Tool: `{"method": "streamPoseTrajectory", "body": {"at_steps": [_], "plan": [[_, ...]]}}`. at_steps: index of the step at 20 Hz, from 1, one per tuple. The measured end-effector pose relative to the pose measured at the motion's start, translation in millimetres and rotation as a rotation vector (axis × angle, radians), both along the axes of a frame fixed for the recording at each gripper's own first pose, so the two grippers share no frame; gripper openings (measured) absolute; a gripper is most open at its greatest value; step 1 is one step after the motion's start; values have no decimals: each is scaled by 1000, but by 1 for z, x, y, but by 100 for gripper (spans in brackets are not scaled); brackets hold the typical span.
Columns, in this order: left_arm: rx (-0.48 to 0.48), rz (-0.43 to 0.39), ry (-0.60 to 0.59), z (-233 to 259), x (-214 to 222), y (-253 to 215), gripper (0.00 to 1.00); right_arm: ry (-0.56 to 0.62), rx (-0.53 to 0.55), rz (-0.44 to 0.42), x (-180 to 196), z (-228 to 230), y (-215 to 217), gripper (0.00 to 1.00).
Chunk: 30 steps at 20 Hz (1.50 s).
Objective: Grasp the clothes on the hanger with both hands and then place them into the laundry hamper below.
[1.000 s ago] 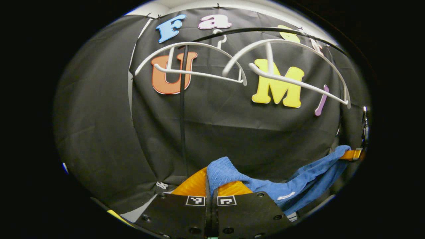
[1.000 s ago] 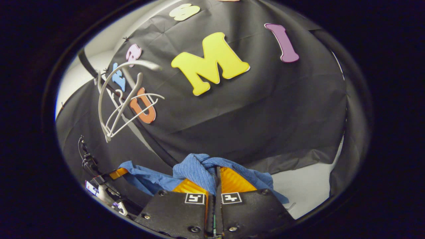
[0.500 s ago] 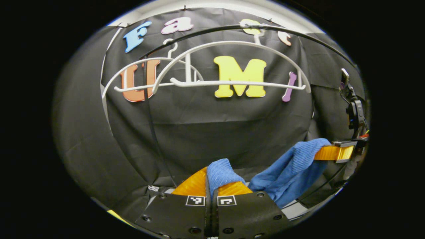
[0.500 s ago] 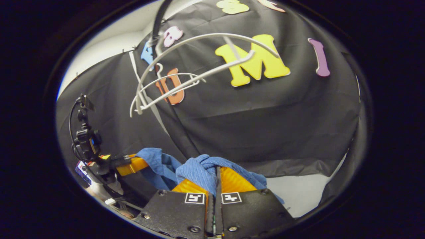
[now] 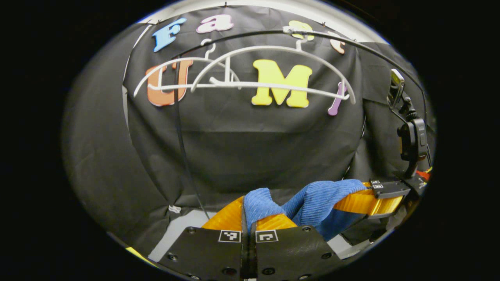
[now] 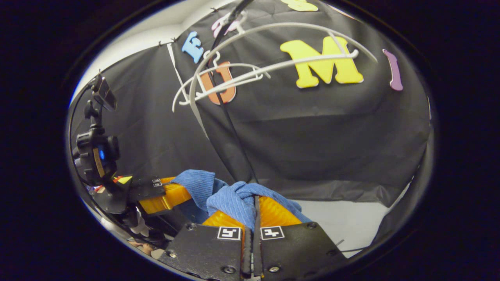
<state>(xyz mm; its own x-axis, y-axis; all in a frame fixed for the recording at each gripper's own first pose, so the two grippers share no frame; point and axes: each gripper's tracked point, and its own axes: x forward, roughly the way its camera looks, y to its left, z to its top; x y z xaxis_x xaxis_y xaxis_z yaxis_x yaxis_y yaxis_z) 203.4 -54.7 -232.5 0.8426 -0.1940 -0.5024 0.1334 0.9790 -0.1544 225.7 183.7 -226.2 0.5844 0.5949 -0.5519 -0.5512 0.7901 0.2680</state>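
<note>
Both grippers — left gripper [image 5: 250, 218] and right gripper [image 6: 252, 212] — pinch the blue garment [image 5: 312, 201], bunched between them; hamper's presumably below frame.

Nothing readable here really, just little square coded markers [image 5: 229, 235] on each gripper's body, right behind the fingers, no words or numbers.

We see two hangers [image 5: 250, 74] on a rail [image 5: 351, 41] above, the cloth [image 5: 312, 199] bunched between both grippers below.
</note>
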Motion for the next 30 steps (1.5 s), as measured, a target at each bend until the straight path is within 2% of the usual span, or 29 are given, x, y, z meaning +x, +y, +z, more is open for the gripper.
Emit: {"method": "streamPoseTrajectory", "body": {"at_steps": [5, 9, 10, 11, 14, 15, 16, 19, 23, 24, 26, 27, 28, 29, 30], "plan": [[11, 43, 171, -87, -23, 8, 0, 126, -145, -24, -7, -66, 8, 5], [12, 58, 298, -130, -25, 2, 0, 225, -255, -43, -14, -102, 12, 6], [21, 59, 323, -136, -23, 2, 4, 247, -284, -45, -18, -104, 11, 6], [31, 58, 341, -142, -20, 3, 0, 265, -306, -48, -17, -101, 10, 6], [36, 64, 415, -158, -24, -1, 0, 309, -366, -57, -14, -92, 7, 6], [38, 64, 436, -162, -28, 0, 4, 318, -380, -62, -13, -91, 7, 6], [45, 62, 452, -166, -29, 2, 0, 332, -396, -68, -15, -93, 6, 6], [82, 45, 506, -183, -31, 9, 1, 362, -426, -87, -14, -88, -6, 6], [133, 21, 502, -185, -15, 12, 1, 357, -431, -102, -11, -87, -5, 9], [128, 21, 505, -187, -14, 12, 6, 357, -426, -106, -9, -87, -5, 10], [119, 21, 511, -190, -16, 12, 2, 349, -436, -110, -7, -85, -9, 10], [110, 11, 516, -192, -17, 10, 10, 349, -440, -108, -6, -86, -10, 10], [104, 1, 515, -194, -16, 8, 6, 347, -429, -106, -5, -88, -11, 11], [88, -10, 502, -191, -14, 5, 26, 344, -418, -107, -3, -87, -8, 17], [74, -19, 499, -189, -9, 1, 40, 336, -415, -107, -1, -88, -7, 24]]}}
